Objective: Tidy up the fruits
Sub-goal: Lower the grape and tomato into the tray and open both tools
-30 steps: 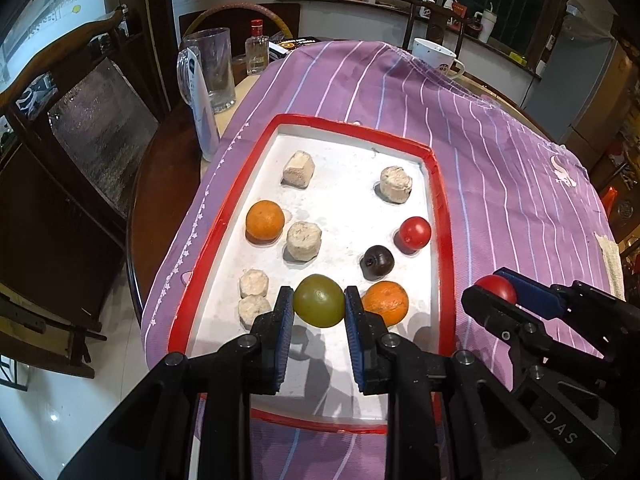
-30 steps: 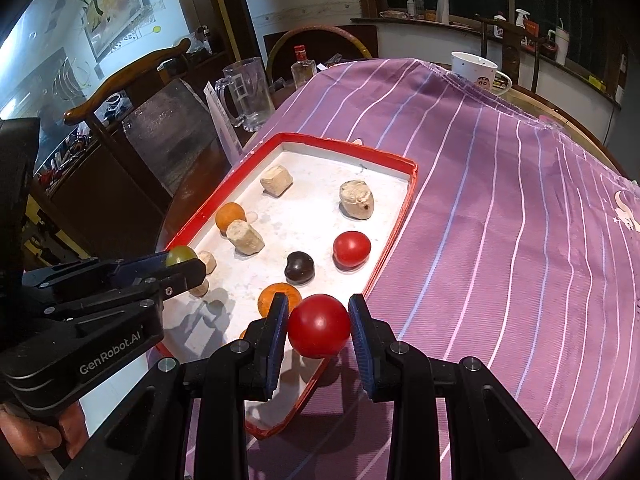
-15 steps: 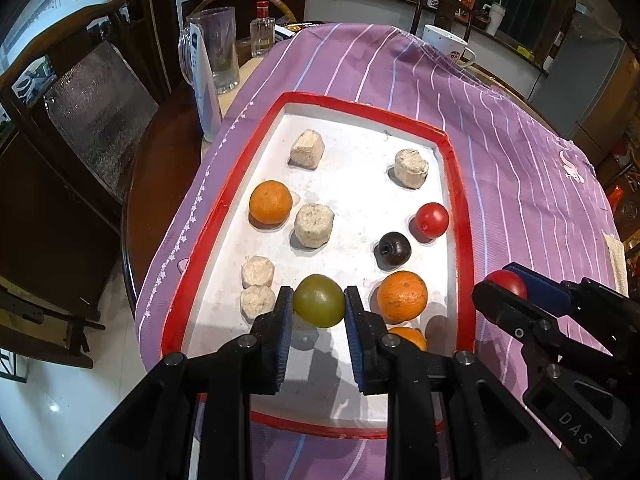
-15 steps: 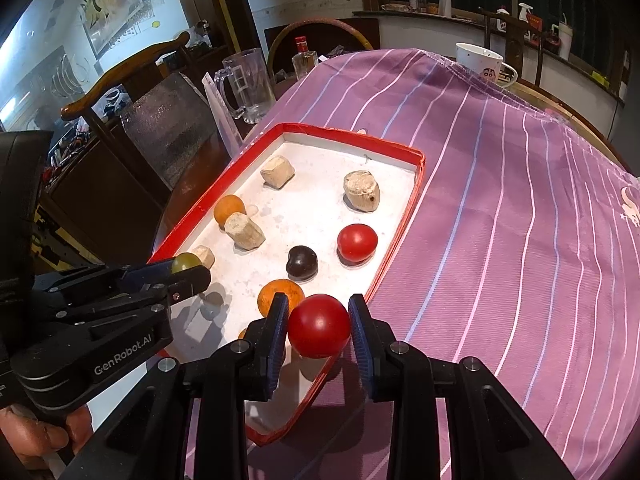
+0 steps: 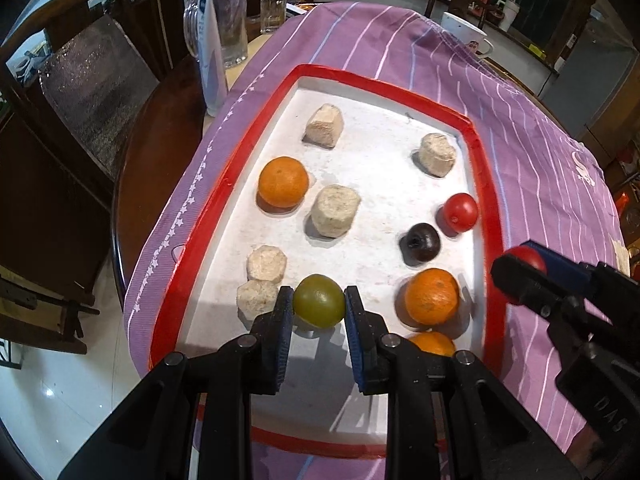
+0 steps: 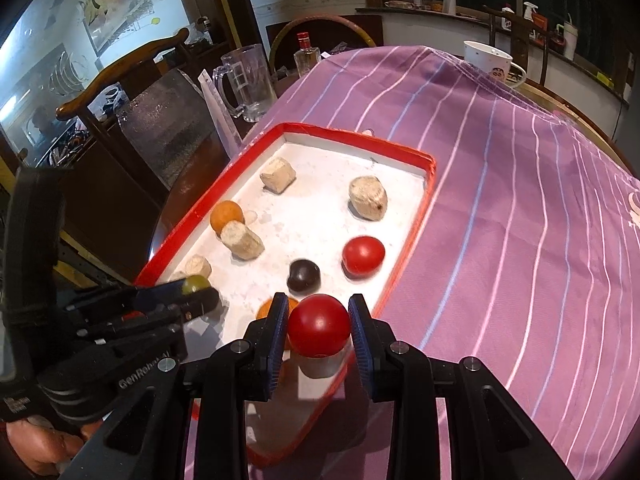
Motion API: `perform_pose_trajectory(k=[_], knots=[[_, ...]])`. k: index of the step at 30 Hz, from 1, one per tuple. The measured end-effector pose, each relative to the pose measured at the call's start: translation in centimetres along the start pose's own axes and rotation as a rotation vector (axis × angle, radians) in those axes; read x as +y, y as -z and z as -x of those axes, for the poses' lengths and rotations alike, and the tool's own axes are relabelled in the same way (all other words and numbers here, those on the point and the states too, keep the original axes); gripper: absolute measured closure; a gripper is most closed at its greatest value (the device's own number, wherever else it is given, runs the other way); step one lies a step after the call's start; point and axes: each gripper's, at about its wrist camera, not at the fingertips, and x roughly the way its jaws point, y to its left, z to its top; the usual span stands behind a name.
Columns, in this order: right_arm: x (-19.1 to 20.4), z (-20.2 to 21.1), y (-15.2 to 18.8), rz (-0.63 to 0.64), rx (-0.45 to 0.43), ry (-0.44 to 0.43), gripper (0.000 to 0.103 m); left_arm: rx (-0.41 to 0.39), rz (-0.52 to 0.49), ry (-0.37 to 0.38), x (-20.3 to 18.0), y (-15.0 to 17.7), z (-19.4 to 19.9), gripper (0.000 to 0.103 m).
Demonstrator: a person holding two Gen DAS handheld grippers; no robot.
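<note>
Green fruit [image 5: 319, 300], round and olive-toned, sits pinched between the pads of the left tongs [image 5: 319, 307], held low over the near end of the red-rimmed tray [image 5: 489, 216]; whether it touches the white floor I cannot tell. Red fruit [image 6: 319, 325], smooth like a tomato, is clamped in the right tongs [image 6: 319, 330] over the tray's near right corner, right above the rim.

Both fruits are smooth and round, and each is gripped at its widest line only. Risk: either one squirts out if the pads loosen unevenly, then rolls.

Just beside the green fruit on its left are two pale chunks [image 5: 260, 282], and an orange [image 5: 431, 297] lies to its right, with another orange [image 5: 434, 343] half hidden behind the right-hand finger of the left tongs. A drop here could knock these or let the fruit roll into them. The tongs' fingers may also bump the chunks on the way down.

The red fruit is over the rim, not clearly inside. Released here it could land on the edge and roll onto the purple striped cloth [image 6: 520, 208] and off the tabletop.

The two tongs are near each other, so a clash is possible if both move inward. Further off: a dark fruit [image 5: 420, 243], a second red fruit [image 5: 459, 211], another orange [image 5: 283, 182], and a glass mug [image 5: 218, 20] beyond the tray.
</note>
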Motion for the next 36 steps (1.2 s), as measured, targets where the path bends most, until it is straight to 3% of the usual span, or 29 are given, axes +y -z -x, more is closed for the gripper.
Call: perform_pose_trajectory(k=[16,18,20,30,36], knots=[[1.0,-5.0,-3.6,-0.011,0.032,-0.031,0.069,-0.019,0.004,0.020,0.2,-0.6,-1.2,0.078],[0.8,-5.3,-3.7,-0.024,0.038,-0.045,0.069,-0.022,0.005,0.029,0.2,-0.6,-1.1,0.073],[0.7,-5.6,-3.9,-0.033,0.043,-0.055,0.068,-0.028,0.007,0.036,0.2,-0.6,-0.9,0.062],[0.3,-5.4,-4.3,-0.049,0.033,-0.055,0.068,-0.035,0.015,0.041,0.2,-0.4,-0.5,0.055],[-0.5,-4.1,-4.1,-0.082,0.015,-0.055,0.068,-0.053,0.050,0.047,0.7,-0.2,0.7,0.038]])
